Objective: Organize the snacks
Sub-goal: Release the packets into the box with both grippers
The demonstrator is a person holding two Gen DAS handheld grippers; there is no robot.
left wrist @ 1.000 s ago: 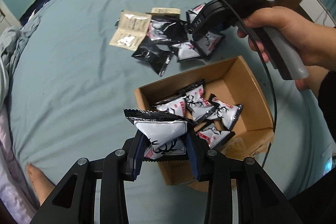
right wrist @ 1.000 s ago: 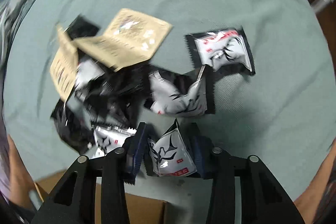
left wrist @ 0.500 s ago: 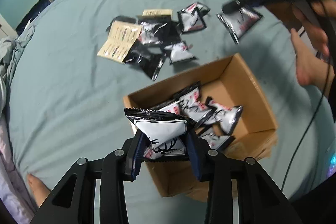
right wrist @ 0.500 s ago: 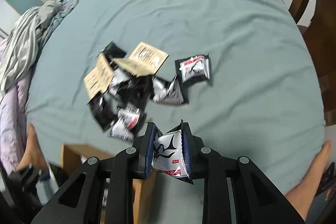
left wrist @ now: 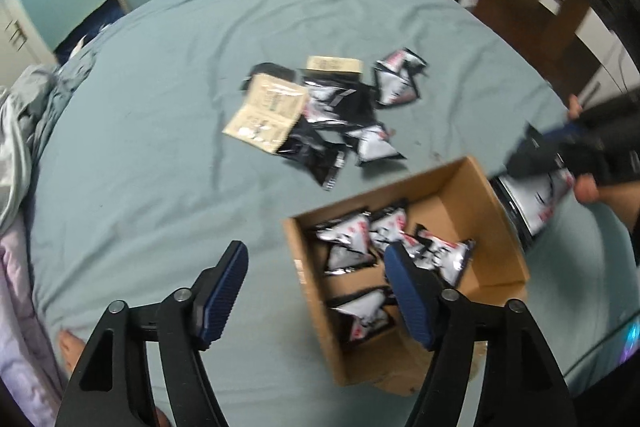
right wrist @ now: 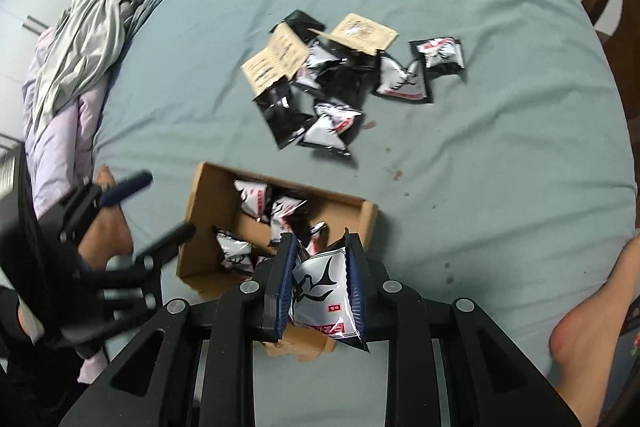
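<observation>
Dropping done: the silver deer-print packet that sat between the left gripper (left wrist: 316, 291) jaws 1 sec ago is gone from them; jaws have just been opening, now wide w/ nothing between, so it likely landed in the cardboard box (left wrist: 496, 215) among the other packets. Right gripper (right wrist: 322, 281) is clamped on another silver packet (right wrist: 324, 291), carried from the far pile (right wrist: 332, 83) on the bed (right wrist: 480, 147) to above the box's near edge. Both grippers point steeply down; next drop looks close.
</observation>
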